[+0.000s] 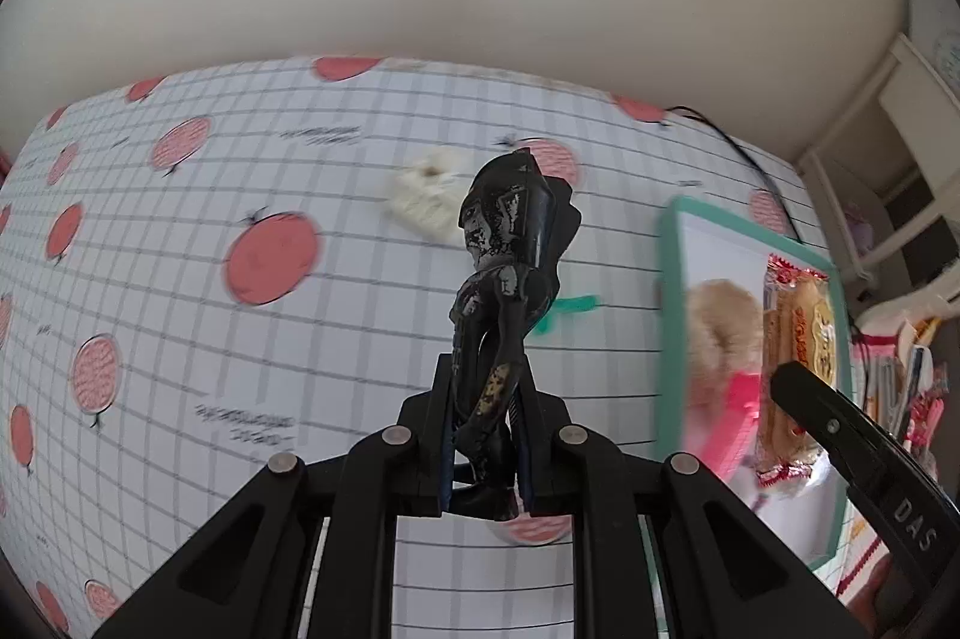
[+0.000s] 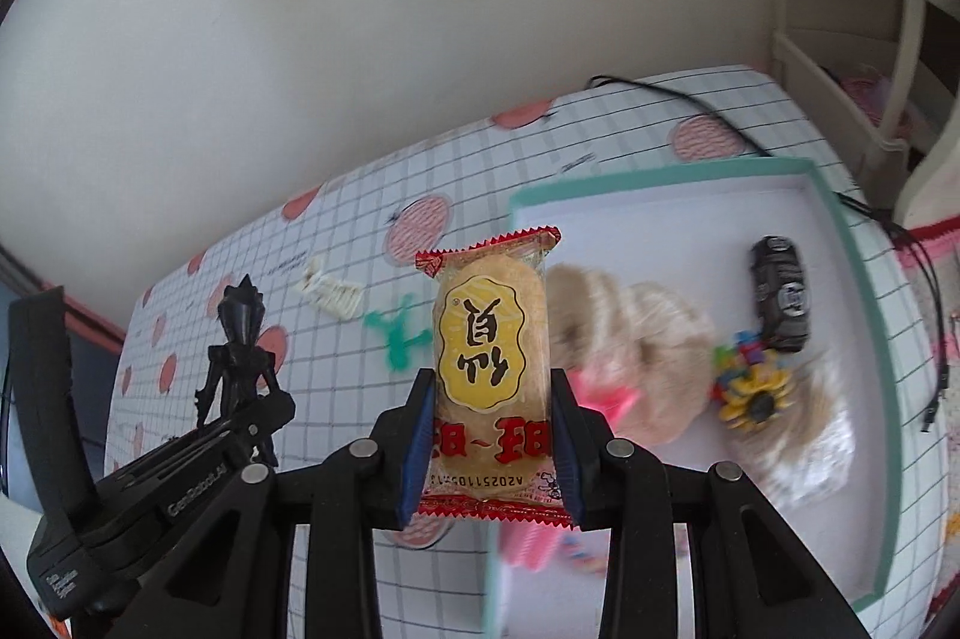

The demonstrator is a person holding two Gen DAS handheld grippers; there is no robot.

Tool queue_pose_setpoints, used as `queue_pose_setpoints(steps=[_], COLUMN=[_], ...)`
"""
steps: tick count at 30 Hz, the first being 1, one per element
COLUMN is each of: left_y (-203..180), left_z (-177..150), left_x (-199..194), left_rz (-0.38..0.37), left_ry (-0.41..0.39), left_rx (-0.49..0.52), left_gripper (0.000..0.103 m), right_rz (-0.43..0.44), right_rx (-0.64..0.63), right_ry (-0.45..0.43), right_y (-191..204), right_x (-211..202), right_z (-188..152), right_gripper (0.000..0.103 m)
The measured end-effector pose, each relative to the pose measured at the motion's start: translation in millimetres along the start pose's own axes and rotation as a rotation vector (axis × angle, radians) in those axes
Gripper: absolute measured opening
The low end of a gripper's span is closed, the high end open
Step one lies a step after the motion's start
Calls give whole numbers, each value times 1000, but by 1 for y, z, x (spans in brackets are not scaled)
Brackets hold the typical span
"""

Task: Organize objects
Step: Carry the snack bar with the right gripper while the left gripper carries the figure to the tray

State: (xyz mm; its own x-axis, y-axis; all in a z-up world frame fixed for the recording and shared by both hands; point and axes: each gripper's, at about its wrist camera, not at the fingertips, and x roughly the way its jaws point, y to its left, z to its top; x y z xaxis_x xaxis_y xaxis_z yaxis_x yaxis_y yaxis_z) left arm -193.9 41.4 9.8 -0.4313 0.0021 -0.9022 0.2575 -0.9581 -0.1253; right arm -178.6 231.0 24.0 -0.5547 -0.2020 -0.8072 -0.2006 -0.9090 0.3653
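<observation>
- Gridded tablecloth (image 1: 180, 279) on table, blurred.
- Left hand-held gripper (image 1: 485, 435) clamps black figurine (image 1: 501, 243) low by its legs; could pivot.
- Right hand-held gripper (image 2: 491, 450) pinches rice cracker packet (image 2: 492, 339) above crowded tray (image 2: 864, 279); slick wrapper may slip.

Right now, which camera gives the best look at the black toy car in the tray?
The right wrist view: the black toy car lies unobstructed and fairly sharp on the tray, beside a colourful flower-like toy. In the left wrist view the car does not show; only the tray's blurred near part appears.

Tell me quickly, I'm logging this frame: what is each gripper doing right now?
Left gripper: closed on the black action figure.
Right gripper: closed on the wrapped rice cracker, held above the green-rimmed tray.
</observation>
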Motion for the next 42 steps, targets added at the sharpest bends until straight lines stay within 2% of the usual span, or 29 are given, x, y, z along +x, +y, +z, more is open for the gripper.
queue_pose_setpoints(steps=[15, 24, 30, 42], left_y=[-94, -134, -149, -158], left_z=[16, 27, 32, 30], left_x=[7, 19, 36, 71], left_rz=[-104, -180, -211, -207], left_ry=[-13, -17, 11, 80], left_rx=[139, 203, 214, 220], left_gripper=[16, 16, 16, 16], right_rz=[-70, -81, -104, -97], right_rx=[149, 115, 101, 107], right_ry=[-81, -145, -140, -125], right_y=[-84, -92, -94, -102], right_x=[-18, -19, -8, 13], right_z=[25, 37, 35, 29], right_gripper=[37, 37, 37, 37])
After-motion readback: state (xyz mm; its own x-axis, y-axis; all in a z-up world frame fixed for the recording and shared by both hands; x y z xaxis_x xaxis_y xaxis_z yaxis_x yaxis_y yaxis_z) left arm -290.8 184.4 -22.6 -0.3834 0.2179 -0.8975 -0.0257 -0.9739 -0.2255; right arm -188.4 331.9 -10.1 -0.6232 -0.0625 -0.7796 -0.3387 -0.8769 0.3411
